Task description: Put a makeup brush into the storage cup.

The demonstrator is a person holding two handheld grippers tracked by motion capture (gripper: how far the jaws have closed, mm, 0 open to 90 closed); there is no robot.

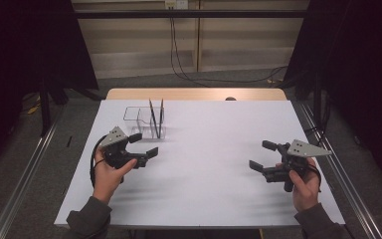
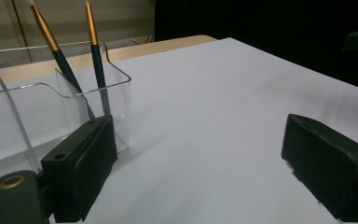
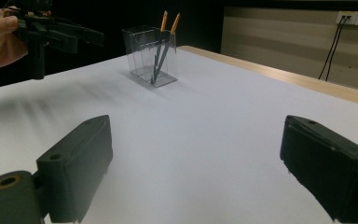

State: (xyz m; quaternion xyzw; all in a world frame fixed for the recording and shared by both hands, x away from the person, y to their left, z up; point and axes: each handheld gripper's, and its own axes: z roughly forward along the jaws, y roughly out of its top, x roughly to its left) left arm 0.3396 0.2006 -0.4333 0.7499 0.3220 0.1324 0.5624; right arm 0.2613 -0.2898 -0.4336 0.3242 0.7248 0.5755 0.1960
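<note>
A clear plastic holder (image 1: pixel 149 122) stands on the white table (image 1: pixel 204 164) toward the back left, with two dark pencils (image 1: pixel 155 117) with gold tops leaning in its right compartment. My left gripper (image 1: pixel 144 144) is open, held just in front of and left of the holder. In the left gripper view the holder (image 2: pixel 51 116) is close behind the left jaw and the pencils (image 2: pixel 95 56) rise above it. My right gripper (image 1: pixel 261 155) is open over the right side of the table, nothing between its jaws. In the right gripper view the holder (image 3: pixel 150 58) stands far off.
The table's wooden back edge (image 1: pixel 196 94) runs behind the white sheet. Black curtains hang at both sides. Cables (image 1: pixel 179 55) trail down the back wall. In the right gripper view the other hand and its gripper (image 3: pixel 51 32) show at upper left.
</note>
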